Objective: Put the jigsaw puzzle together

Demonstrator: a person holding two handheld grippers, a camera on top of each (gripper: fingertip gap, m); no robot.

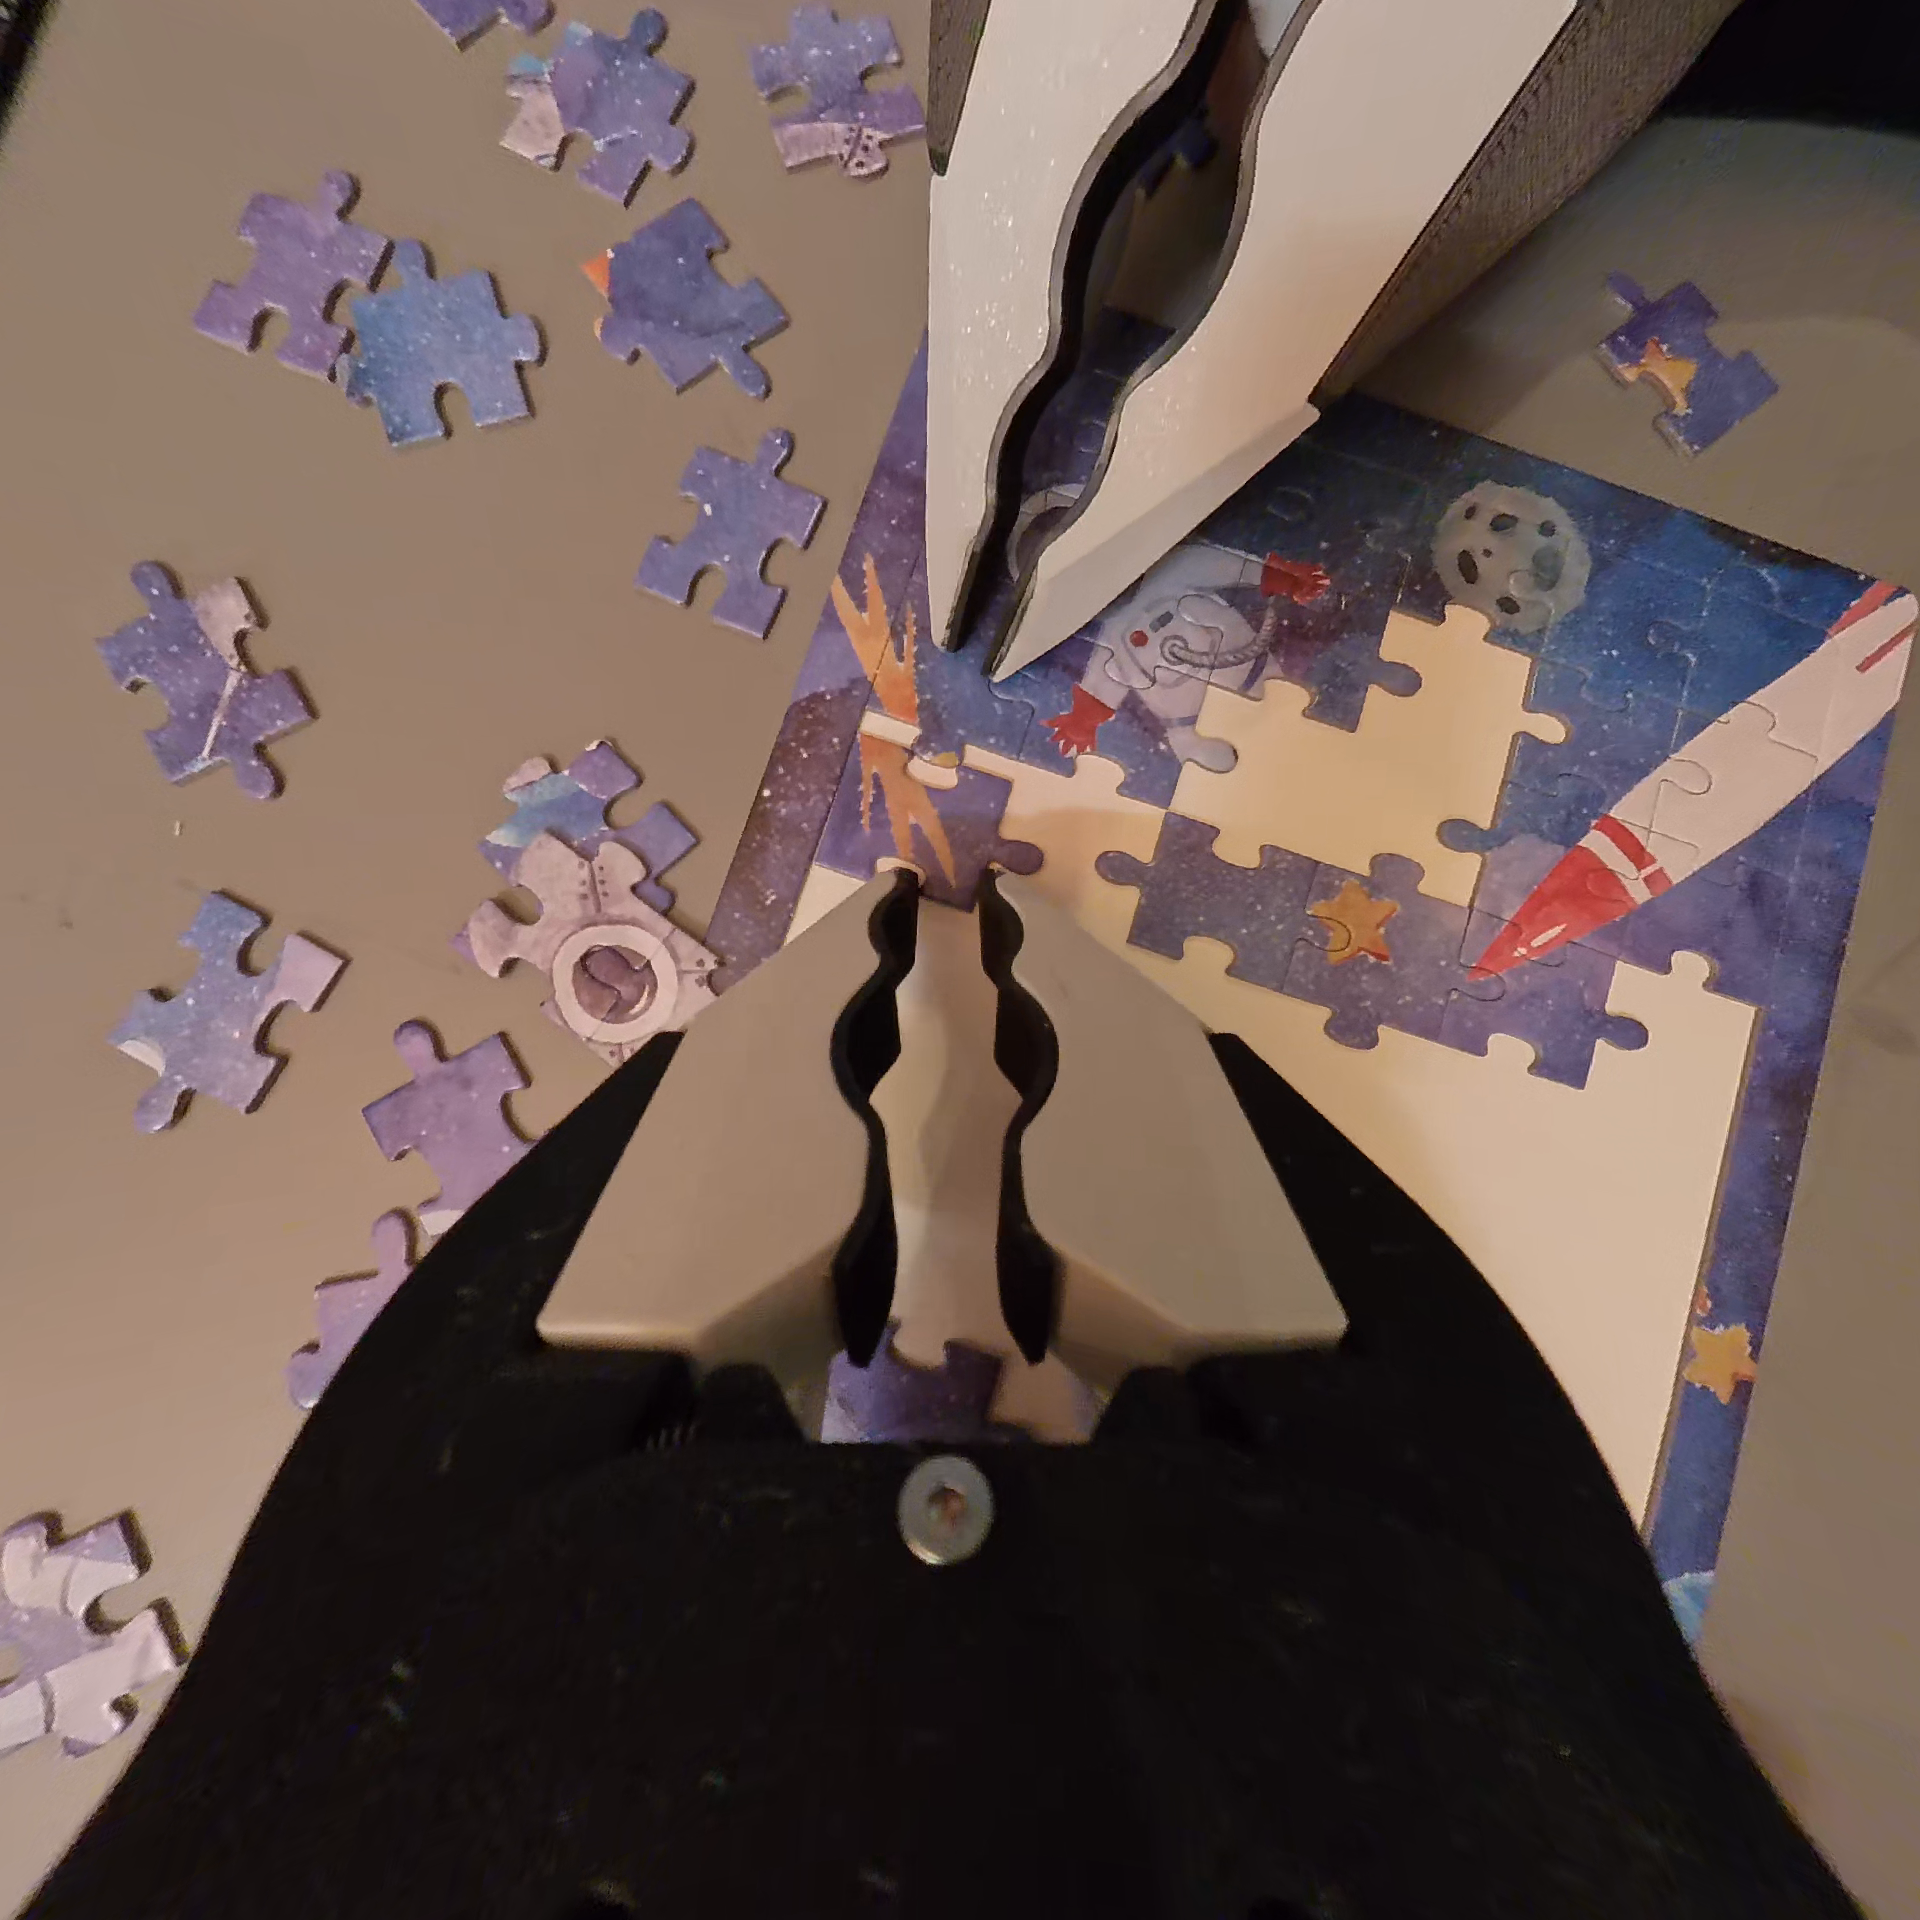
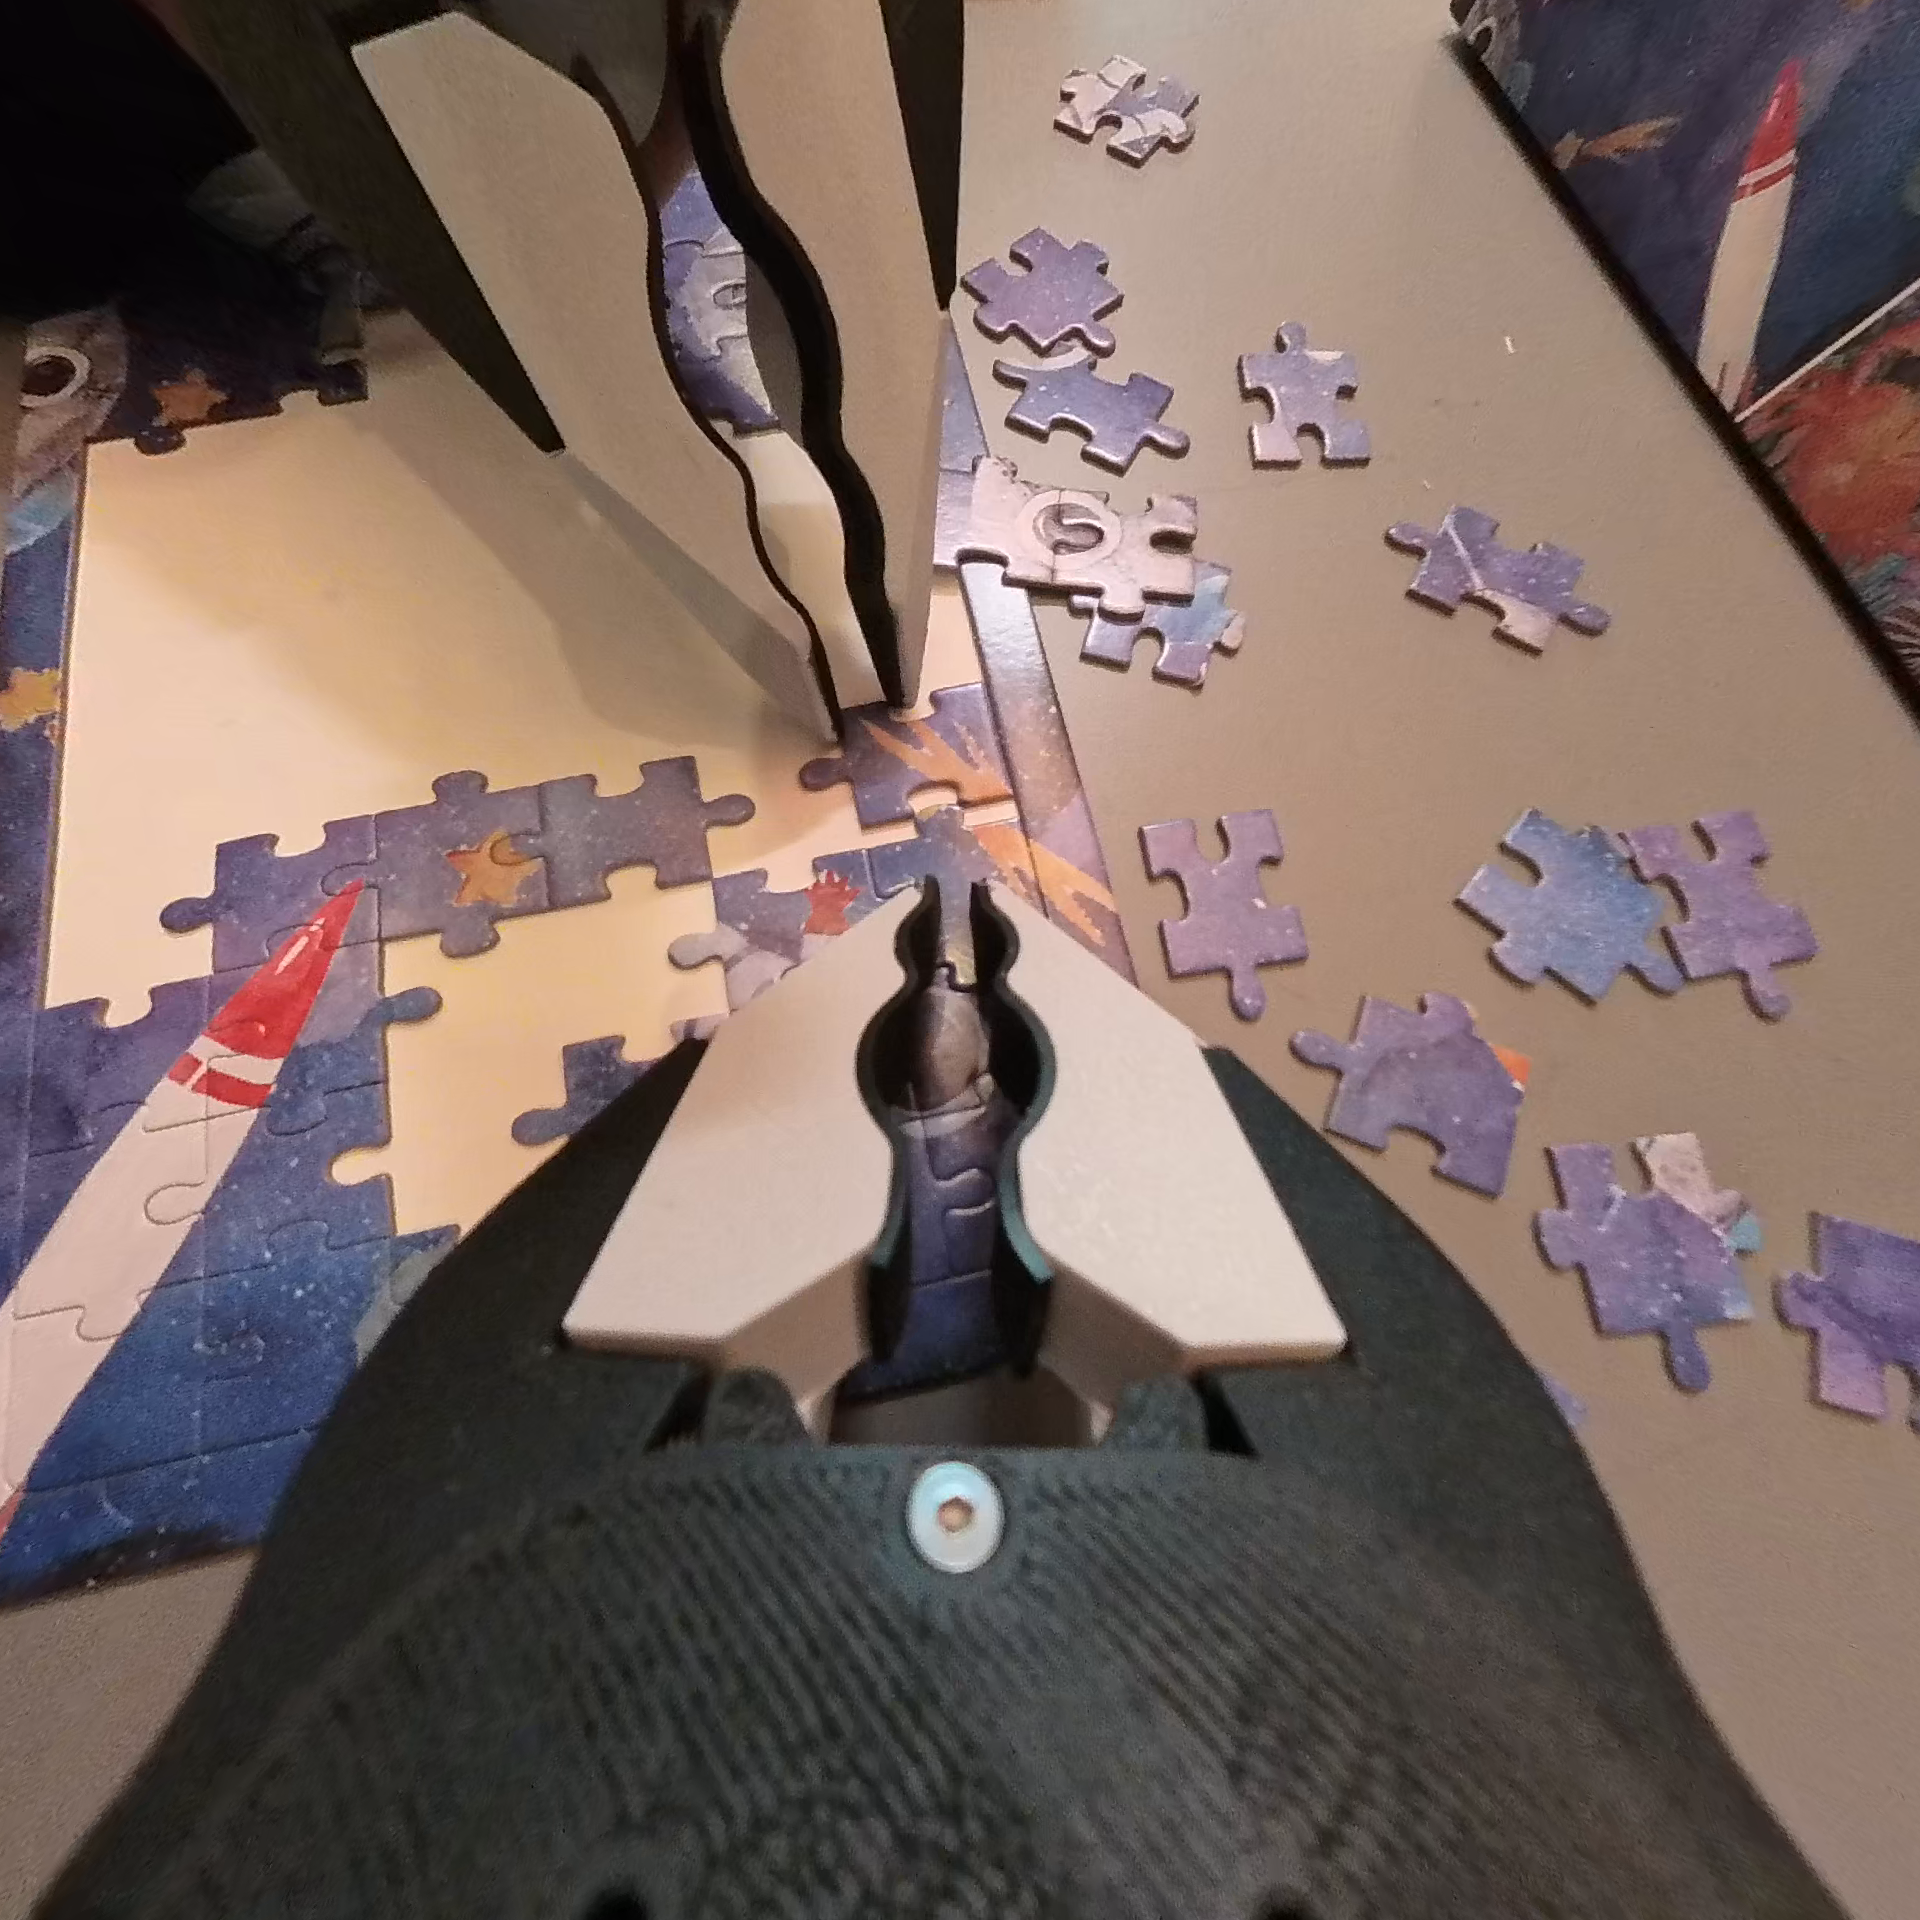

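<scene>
Two hand-held grippers meet tip to tip over a cardboard jigsaw tray with a cream floor and starry blue border (image 1: 1351, 1195), lying on a grey worktop (image 1: 156, 468). The left hand-held gripper (image 1: 945, 888) has its jaws narrow, with a slim gap between them. Its fingertips are set down at the near edge of a purple jigsaw piece streaked with orange (image 1: 940, 821), which lies flat at the tray's left border. Whether the pads pinch that piece cannot be told. The right hand-held gripper (image 2: 954, 896) is nearly closed, with nothing visible between its tips. They come down on the joined section just beyond, beside a printed astronaut with red gloves (image 1: 1174, 644). Further right, joined pieces show a red-and-white rocket (image 1: 1714, 790), and bare cream gaps remain between sections. Many loose purple and blue pieces (image 1: 447, 353) lie scattered on the worktop left of the tray. A joined grey cluster with a round porthole (image 1: 597, 966) touches the tray's border.
</scene>
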